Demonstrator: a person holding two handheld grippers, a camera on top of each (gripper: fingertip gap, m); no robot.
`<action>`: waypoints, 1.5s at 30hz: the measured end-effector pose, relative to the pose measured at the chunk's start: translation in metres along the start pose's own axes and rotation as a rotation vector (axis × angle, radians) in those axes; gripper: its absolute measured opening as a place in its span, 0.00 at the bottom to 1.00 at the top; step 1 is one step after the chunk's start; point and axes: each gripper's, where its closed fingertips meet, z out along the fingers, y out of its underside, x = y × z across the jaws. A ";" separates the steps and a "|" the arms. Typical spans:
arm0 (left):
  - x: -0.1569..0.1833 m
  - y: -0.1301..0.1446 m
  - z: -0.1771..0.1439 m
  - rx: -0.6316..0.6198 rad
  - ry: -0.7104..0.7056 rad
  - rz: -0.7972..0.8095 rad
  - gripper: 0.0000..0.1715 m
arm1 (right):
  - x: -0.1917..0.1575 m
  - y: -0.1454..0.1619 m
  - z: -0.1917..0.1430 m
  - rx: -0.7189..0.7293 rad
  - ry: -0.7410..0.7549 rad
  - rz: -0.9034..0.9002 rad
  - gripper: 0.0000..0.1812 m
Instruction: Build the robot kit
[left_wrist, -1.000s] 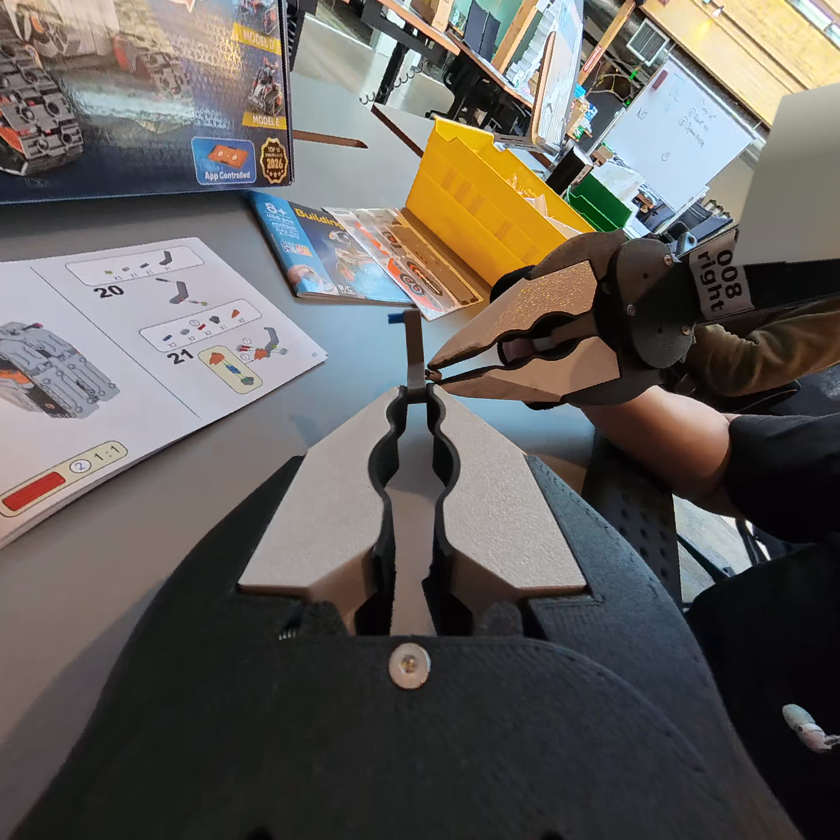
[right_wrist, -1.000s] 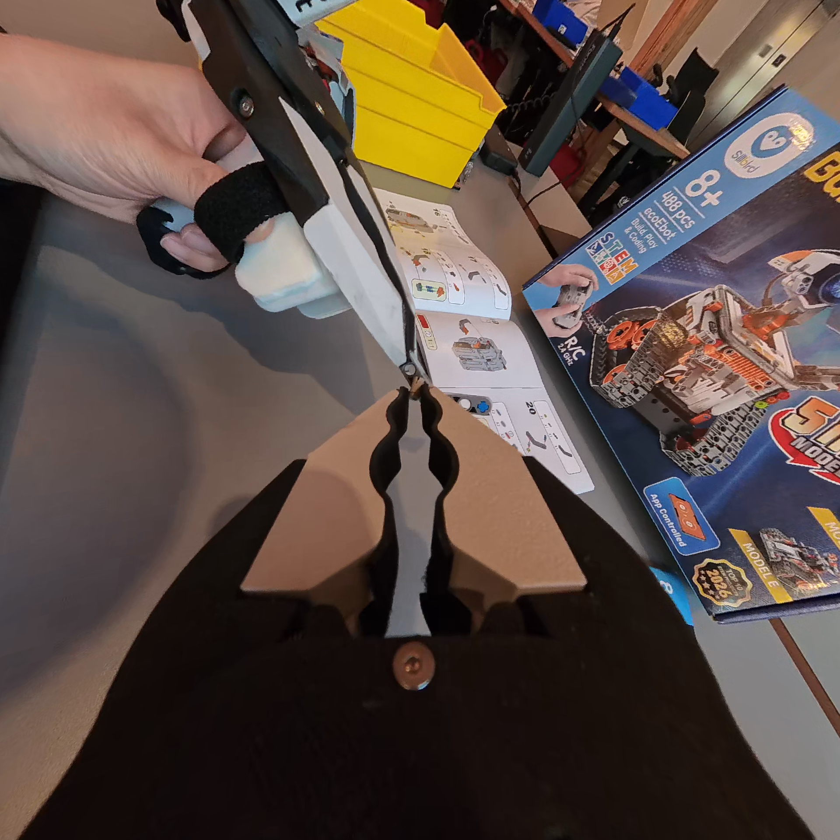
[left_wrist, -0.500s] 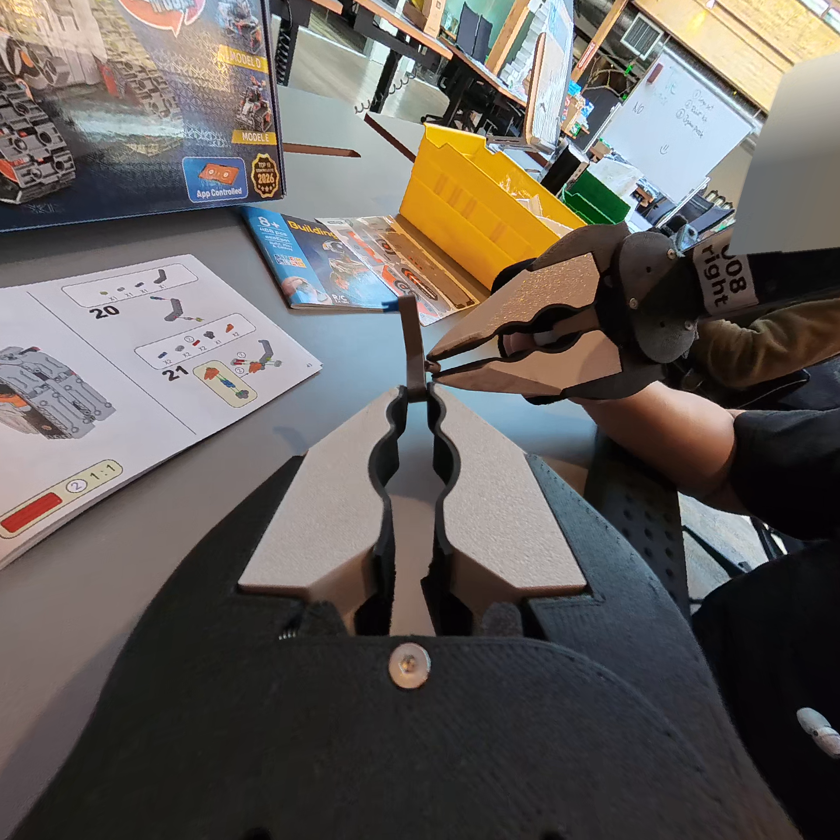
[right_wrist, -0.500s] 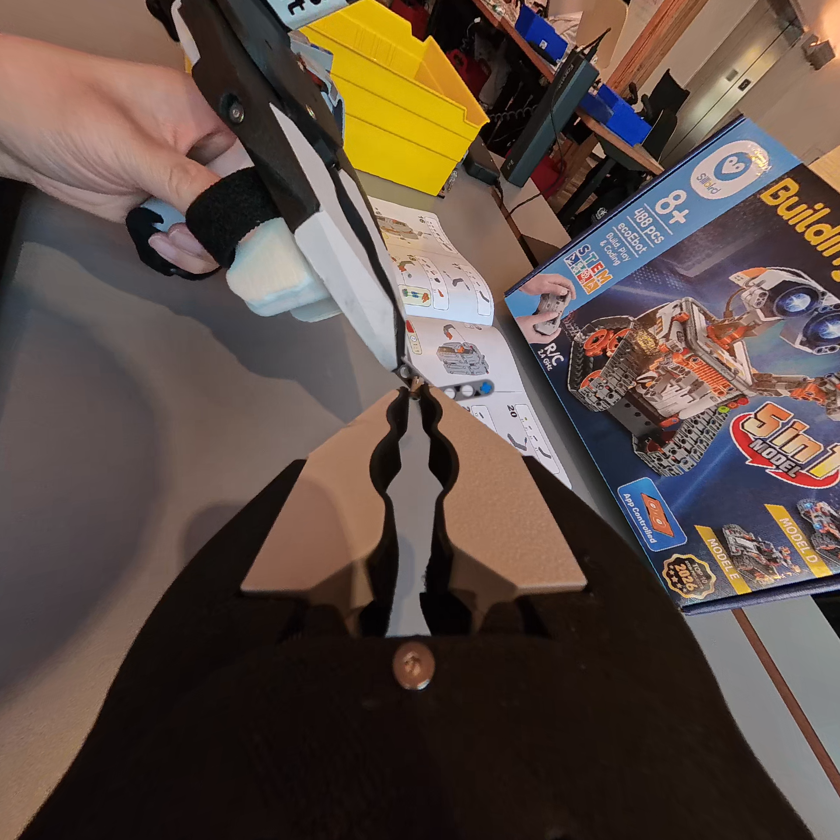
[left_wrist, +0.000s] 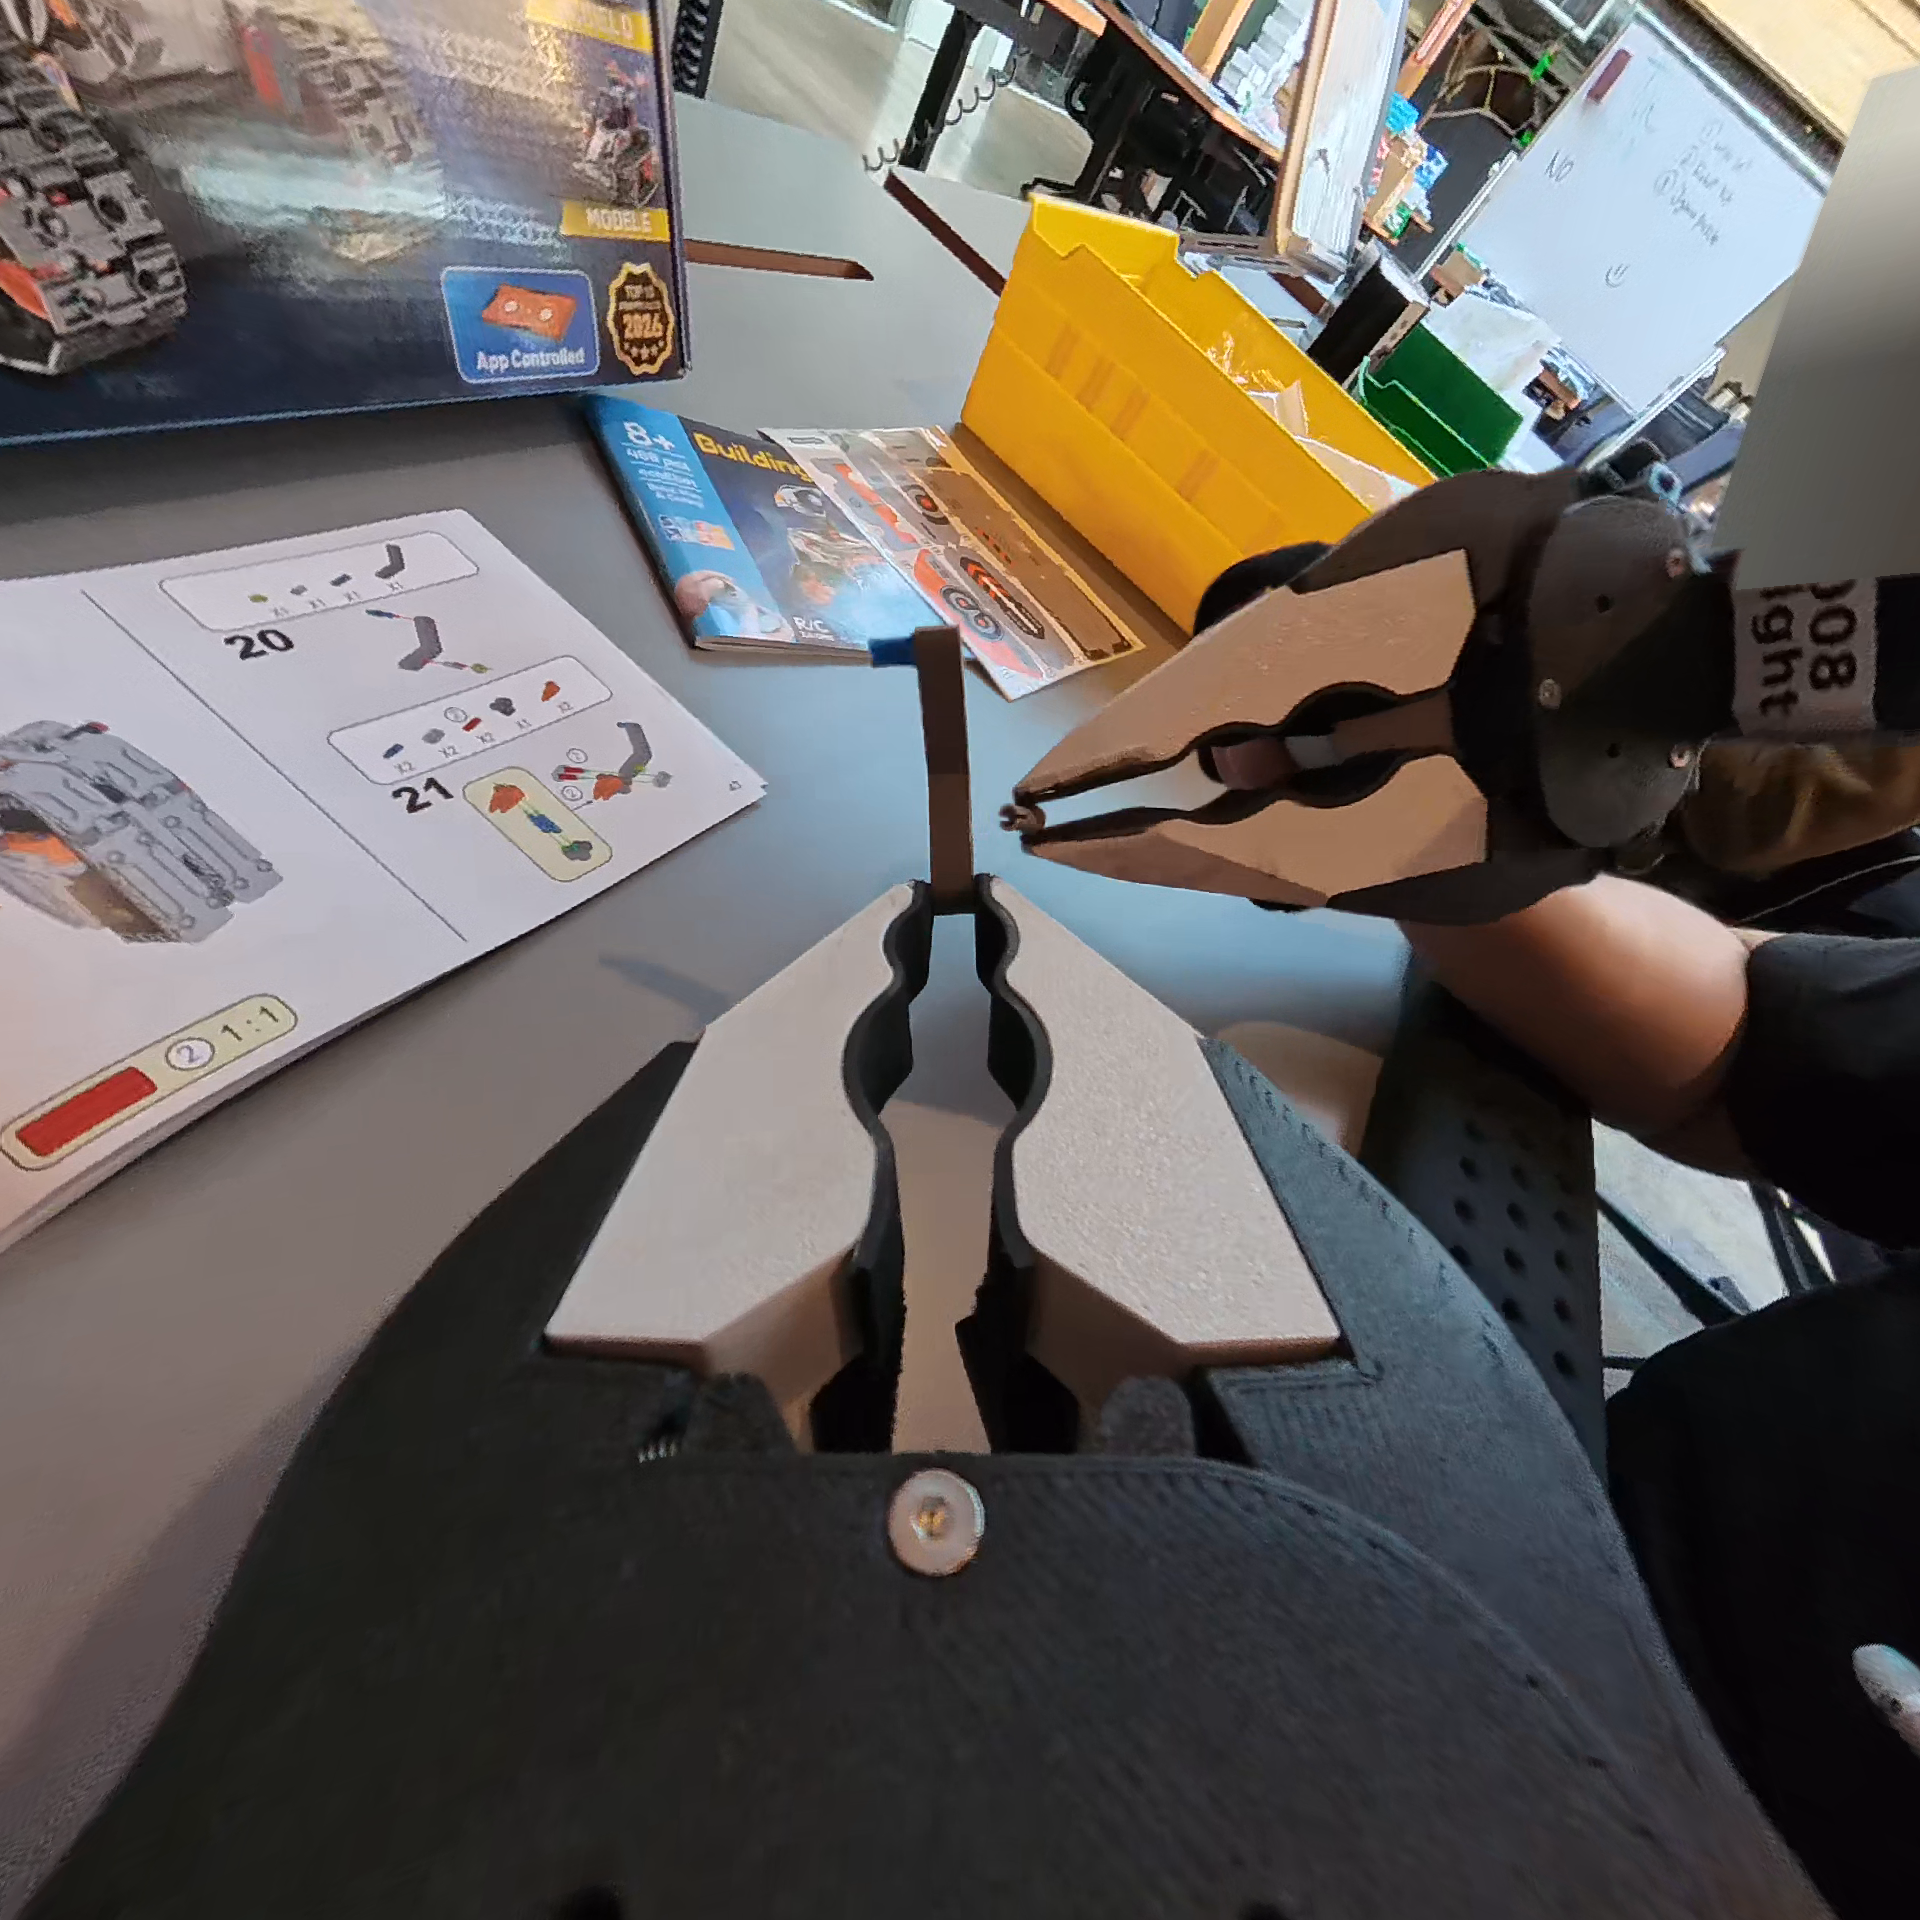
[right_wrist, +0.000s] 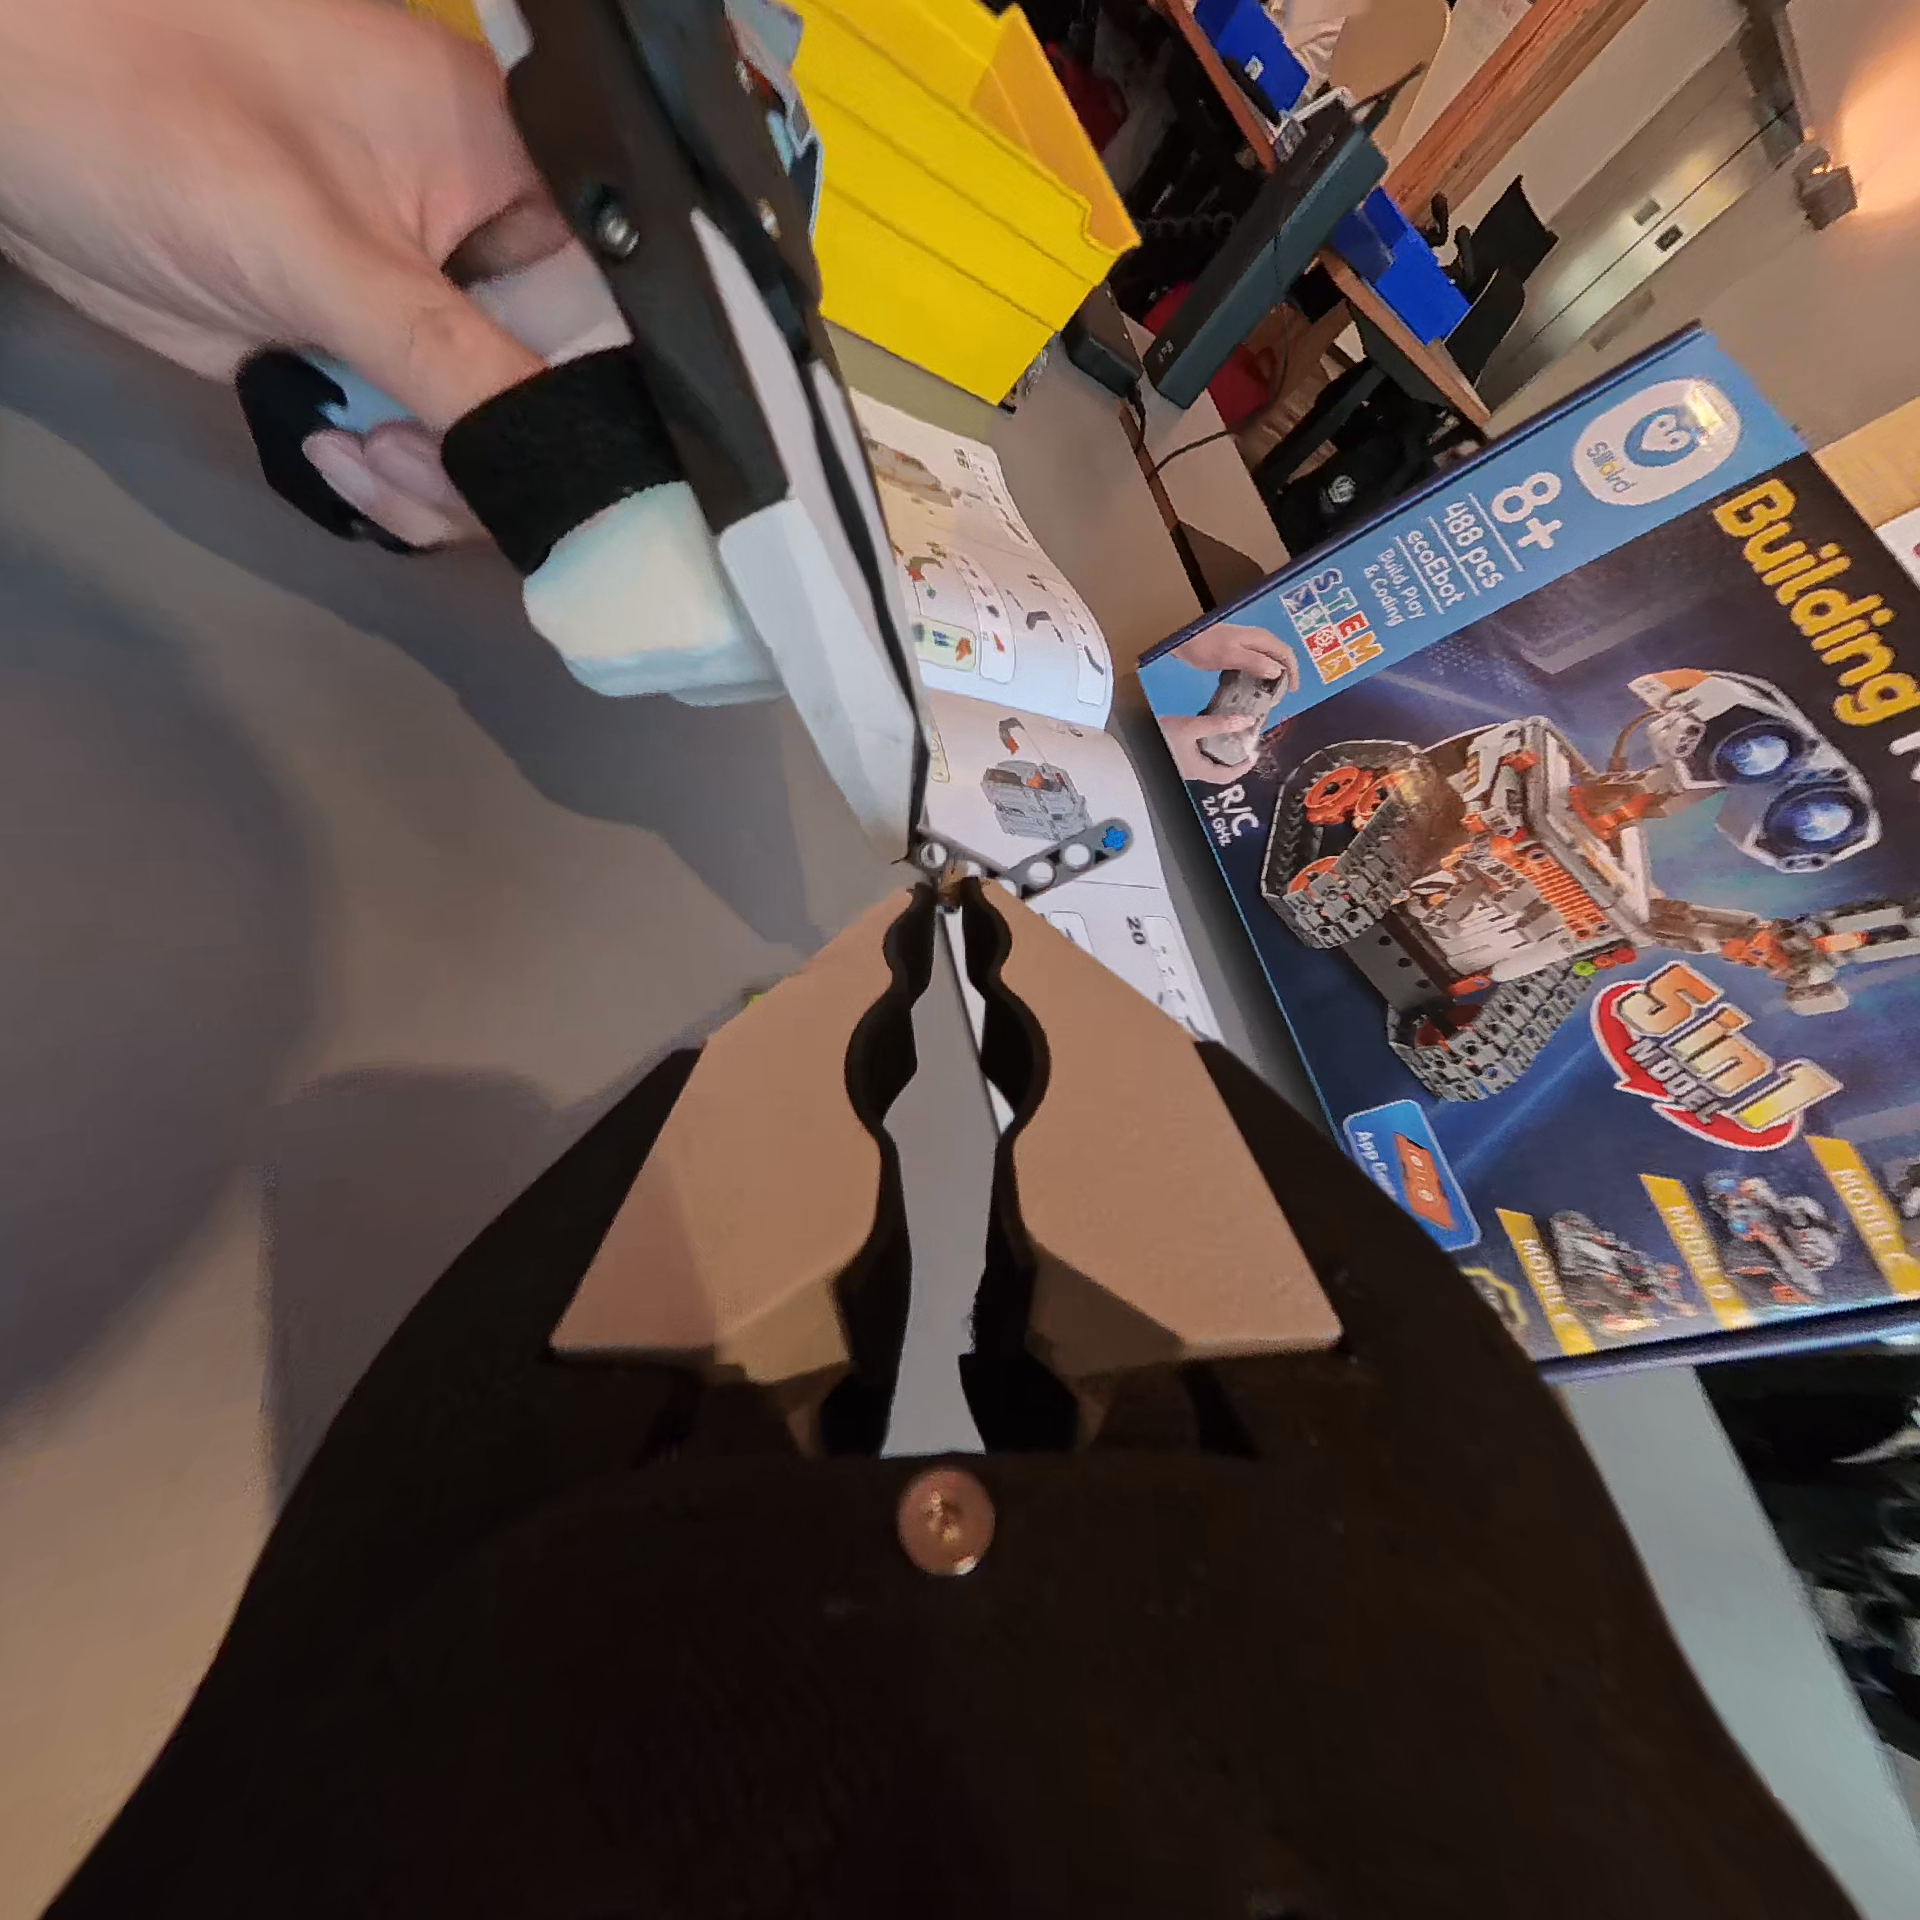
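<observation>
My left gripper (left_wrist: 945, 883) is shut on the lower end of a thin grey beam (left_wrist: 943, 748), held above the grey table (left_wrist: 208, 1299). A blue pin (left_wrist: 891, 650) sits in the beam's far end. My right gripper (left_wrist: 1023, 821) comes in from the right, its tips a short gap from the beam's base, shut on a small dark pin. In the right wrist view my right gripper (right_wrist: 943, 891) points at the beam (right_wrist: 1039, 868) just below the left gripper (right_wrist: 916, 844); the beam's holes and blue pin (right_wrist: 1117, 834) show.
An open instruction booklet (left_wrist: 364, 779) lies at left, with a big blue toy box (left_wrist: 312, 187) behind it. A closed booklet (left_wrist: 748, 540) and sticker sheets lie by a yellow bin (left_wrist: 1143, 416). A perforated chair back (left_wrist: 1486, 1195) is under the right arm. My left and right fingertips are right by each other.
The right gripper's tips touched the beam's base before and now stand slightly off to its right. The left gripper has kept hold of the beam, and both views have shifted.
</observation>
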 end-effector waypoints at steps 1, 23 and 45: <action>-0.001 0.000 0.000 -0.001 0.000 -0.010 0.03 | -0.001 0.001 0.001 -0.013 0.010 -0.036 0.03; -0.018 0.018 0.009 -0.088 -0.151 -0.021 0.04 | -0.013 0.023 0.022 -0.328 0.179 -0.546 0.03; -0.025 0.031 0.014 -0.138 -0.195 -0.064 0.04 | -0.022 0.032 0.029 -0.316 0.096 -0.441 0.03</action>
